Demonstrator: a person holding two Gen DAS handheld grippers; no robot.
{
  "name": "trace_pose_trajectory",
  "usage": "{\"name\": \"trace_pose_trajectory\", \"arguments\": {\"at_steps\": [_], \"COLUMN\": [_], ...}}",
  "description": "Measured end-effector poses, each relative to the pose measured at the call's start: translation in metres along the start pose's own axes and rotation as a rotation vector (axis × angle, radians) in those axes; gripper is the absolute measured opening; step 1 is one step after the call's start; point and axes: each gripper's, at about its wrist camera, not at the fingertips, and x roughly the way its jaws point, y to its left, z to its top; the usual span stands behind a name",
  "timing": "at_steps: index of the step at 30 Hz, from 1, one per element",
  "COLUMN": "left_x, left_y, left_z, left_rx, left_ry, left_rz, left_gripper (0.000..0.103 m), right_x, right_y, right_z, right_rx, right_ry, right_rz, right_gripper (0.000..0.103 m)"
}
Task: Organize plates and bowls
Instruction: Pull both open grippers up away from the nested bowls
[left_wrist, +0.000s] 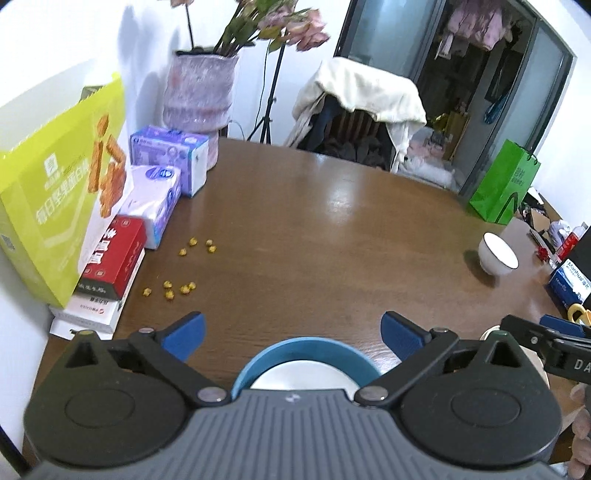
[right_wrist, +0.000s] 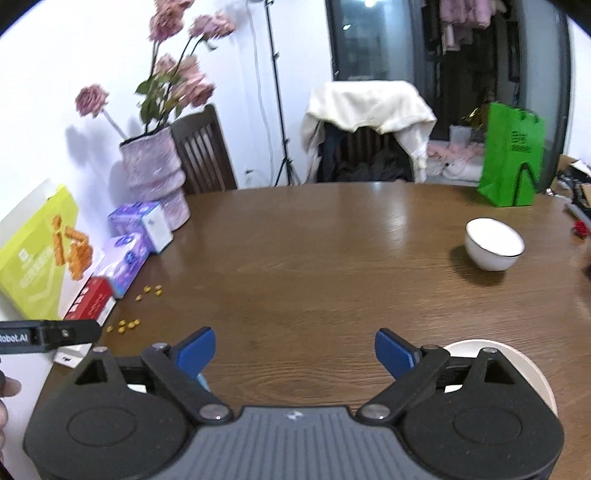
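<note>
bowl (right_wrist: 494, 243): you saw white, thin dark rim
plate (left_wrist: 306, 354): blue rim, white centre
bag (right_wrist: 511, 155): green
table (right_wrist: 314, 258): brown woodgrain

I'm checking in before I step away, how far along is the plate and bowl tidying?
Partly done, it seems. A white dish already sits inside the blue bowl just below the left gripper. Nothing is in hand: left and right gripper jaws stand open and empty. Still left: the white bowl alone far out on the table, and a cream plate near the right gripper.
</note>
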Motion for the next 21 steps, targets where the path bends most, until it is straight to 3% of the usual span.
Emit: {"name": "trace_pose_trajectory", "arguments": {"at_steps": [9,21], "left_x": [-0.011,-0.011], "left_y": [-0.053,-0.112], "left_z": [-0.01,-0.018], "left_rx": [0.06,0.075], "left_ry": [-0.092,-0.123], "left_rz": [-0.028,-0.092], "left_gripper": [0.103,0.103], "right_x": [-0.026,-0.042], "right_y": [-0.035,-0.089], "right_z": [-0.004,-0.002], "right_rx": [0.027,0.053], "right_ry": [-0.074,-0.083], "right_rz": [-0.027,0.013], "right_gripper": [0.094,0.097]}}
